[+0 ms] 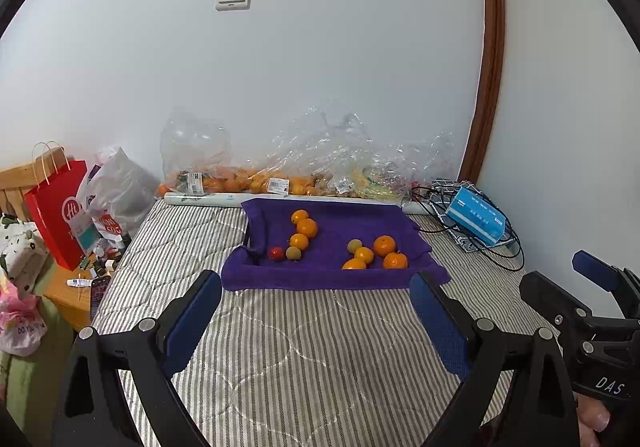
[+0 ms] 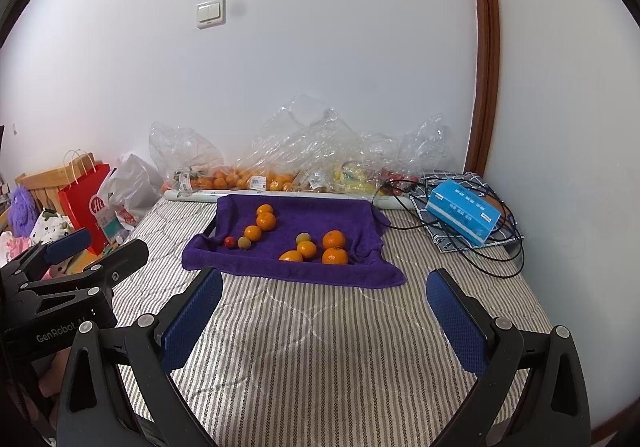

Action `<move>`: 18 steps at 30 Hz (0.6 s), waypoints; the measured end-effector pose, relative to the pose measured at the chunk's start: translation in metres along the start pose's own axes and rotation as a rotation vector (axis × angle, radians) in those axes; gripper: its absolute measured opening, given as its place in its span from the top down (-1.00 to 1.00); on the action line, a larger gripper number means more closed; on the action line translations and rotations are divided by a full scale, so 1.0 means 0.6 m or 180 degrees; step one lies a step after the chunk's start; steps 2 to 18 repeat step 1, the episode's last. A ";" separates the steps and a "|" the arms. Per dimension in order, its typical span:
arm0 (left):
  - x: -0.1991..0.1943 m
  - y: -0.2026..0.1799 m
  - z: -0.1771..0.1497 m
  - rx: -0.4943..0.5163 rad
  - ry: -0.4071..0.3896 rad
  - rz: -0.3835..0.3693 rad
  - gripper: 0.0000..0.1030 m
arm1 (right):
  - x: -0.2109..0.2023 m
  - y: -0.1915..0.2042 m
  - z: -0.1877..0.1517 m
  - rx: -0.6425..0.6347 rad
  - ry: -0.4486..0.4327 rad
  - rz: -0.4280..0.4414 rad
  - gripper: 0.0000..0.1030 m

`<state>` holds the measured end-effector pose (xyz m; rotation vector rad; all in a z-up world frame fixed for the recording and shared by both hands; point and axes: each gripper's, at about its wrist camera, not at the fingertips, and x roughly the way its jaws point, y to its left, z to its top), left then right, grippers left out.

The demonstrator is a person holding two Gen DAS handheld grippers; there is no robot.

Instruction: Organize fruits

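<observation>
i see the fruits on a purple towel [image 1: 332,243] in the middle of both frames, spread over what looks like a shallow tray on the striped bedding [image 1: 280,347]. they lie in two loose groups: toward the left of the towel a curved line of three oranges [image 1: 307,227], a greenish-brown fruit [image 1: 293,253] and a small red fruit [image 1: 275,253]; toward the right a cluster of four oranges [image 1: 384,245] with another greenish fruit [image 1: 354,246]. i judge this fits either a sort partly made or a mix awaiting sorting, since both groups hold oranges and a green fruit alike; i cannot tell which.

behind the towel, along the wall, clear plastic bags [image 1: 280,167] hold more oranges and some yellow fruit. a blue box [image 1: 476,217] sits at centre right, a red paper bag [image 1: 56,211] at left.

my left gripper [image 1: 316,315] and right gripper [image 2: 324,311] hover low in the frames, fingers spread wide, holding nothing, well short of the towel.
</observation>
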<state>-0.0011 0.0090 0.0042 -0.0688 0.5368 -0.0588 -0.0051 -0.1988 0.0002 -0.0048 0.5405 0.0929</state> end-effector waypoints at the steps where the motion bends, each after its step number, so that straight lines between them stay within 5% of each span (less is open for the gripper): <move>1: 0.000 0.000 0.000 0.0003 0.0006 0.0002 -0.85 | 0.000 -0.001 0.000 -0.0001 0.0000 0.0002 -0.96; 18: 0.000 0.000 0.000 0.0003 0.0006 0.0002 -0.85 | 0.000 -0.001 0.000 -0.0001 0.0000 0.0002 -0.96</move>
